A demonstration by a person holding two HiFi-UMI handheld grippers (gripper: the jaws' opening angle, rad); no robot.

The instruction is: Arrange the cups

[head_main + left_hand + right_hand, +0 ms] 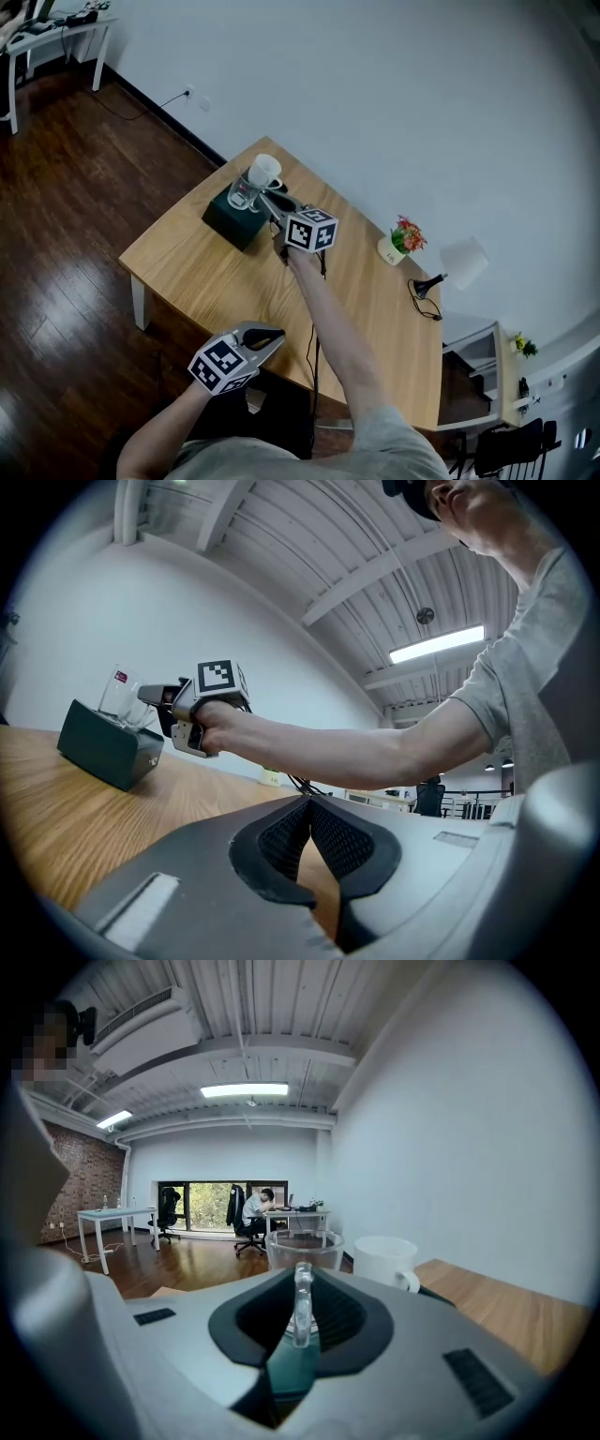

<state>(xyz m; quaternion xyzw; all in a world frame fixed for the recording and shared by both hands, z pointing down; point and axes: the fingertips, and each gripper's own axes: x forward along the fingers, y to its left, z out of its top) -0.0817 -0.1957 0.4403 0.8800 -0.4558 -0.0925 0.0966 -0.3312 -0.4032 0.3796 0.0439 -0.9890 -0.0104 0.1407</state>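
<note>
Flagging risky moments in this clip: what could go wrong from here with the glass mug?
The right tongs pinch only the thin handle of the glass mug, so it may twist or slip. The white mug stands close beside it on the dark box; a nudge could tip either off.

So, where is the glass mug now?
Head view: the glass mug is over the green box, beside the white cup, its handle in the right tool.
</note>
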